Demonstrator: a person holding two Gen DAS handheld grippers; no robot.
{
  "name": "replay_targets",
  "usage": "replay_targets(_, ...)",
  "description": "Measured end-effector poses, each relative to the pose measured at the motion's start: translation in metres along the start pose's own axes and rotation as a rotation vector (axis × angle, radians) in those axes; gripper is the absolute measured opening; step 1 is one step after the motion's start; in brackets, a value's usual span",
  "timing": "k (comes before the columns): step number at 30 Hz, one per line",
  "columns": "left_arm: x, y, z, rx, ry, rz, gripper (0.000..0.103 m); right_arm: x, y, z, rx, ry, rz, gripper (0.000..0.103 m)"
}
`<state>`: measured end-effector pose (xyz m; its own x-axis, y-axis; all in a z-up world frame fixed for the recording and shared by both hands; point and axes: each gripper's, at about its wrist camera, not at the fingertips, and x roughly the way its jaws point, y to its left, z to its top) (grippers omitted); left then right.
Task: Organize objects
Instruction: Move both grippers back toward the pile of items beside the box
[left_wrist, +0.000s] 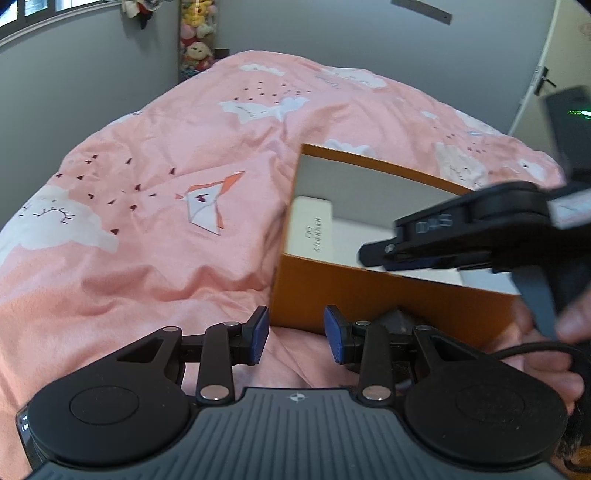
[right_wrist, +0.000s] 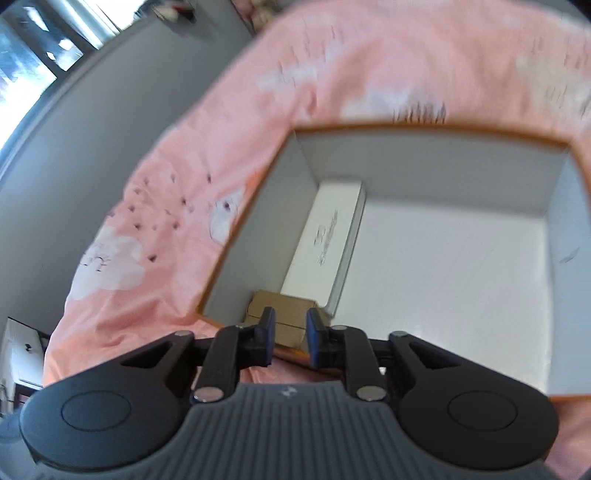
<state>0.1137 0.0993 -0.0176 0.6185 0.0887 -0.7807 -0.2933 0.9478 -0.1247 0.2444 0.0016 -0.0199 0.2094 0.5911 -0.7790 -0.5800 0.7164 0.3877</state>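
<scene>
We see an orange box (left_wrist: 369, 295) with a white inside standing open on a bed covered by a pink duvet (left_wrist: 147, 221) printed with white clouds and small birds. In the left wrist view the box fills the middle right of the frame. A long white carton (right_wrist: 325, 247) lies inside it, flat along the left wall, and a small brown cardboard box (right_wrist: 284, 317) sits in the near left corner, touching the carton's near end.

Our left gripper (left_wrist: 295, 334) shows at the bottom centre of its own view, its blue pads parted by a moderate gap with nothing between them, just in front of the orange box's near wall.

Our right gripper (right_wrist: 290, 338) shows at the bottom centre of its view, its jaws drawn narrow with a small gap left. The brown cardboard box appears in that gap, but the picture is blurred and we cannot tell whether the pads press on it. In the left wrist view the same gripper reaches in from the right edge above the box, with a hand (left_wrist: 546, 354) at the lower right.

Soft toys (left_wrist: 195, 40) hang against the grey wall at the top of the frame.
</scene>
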Motion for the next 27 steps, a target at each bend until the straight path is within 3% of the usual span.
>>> replay_targets(6, -0.015, 0.006, -0.006, 0.025, 0.004, -0.053, 0.042, -0.059, -0.007, -0.040, -0.055, -0.149, -0.047, 0.025)
replay_targets(8, -0.021, 0.007, -0.009, 0.024, -0.002, -0.063, 0.042, -0.070, -0.010, -0.052, -0.041, -0.148, -0.063, 0.026)
replay_targets(12, -0.029, 0.007, -0.016, 0.016, 0.004, -0.068, 0.042, -0.087, -0.016, -0.079, -0.018, -0.151, -0.086, 0.041)
replay_targets(17, -0.034, 0.009, -0.027, -0.008, 0.073, -0.162, 0.042, -0.098, -0.017, -0.103, -0.012, -0.139, -0.110, 0.041)
replay_targets(24, -0.037, -0.002, -0.050, 0.074, 0.169, -0.299, 0.048, -0.117, -0.017, -0.131, 0.010, -0.144, -0.102, 0.042)
replay_targets(27, -0.035, -0.006, -0.056, 0.088, 0.192, -0.307, 0.052, -0.129, -0.015, -0.144, 0.001, -0.170, -0.148, 0.052)
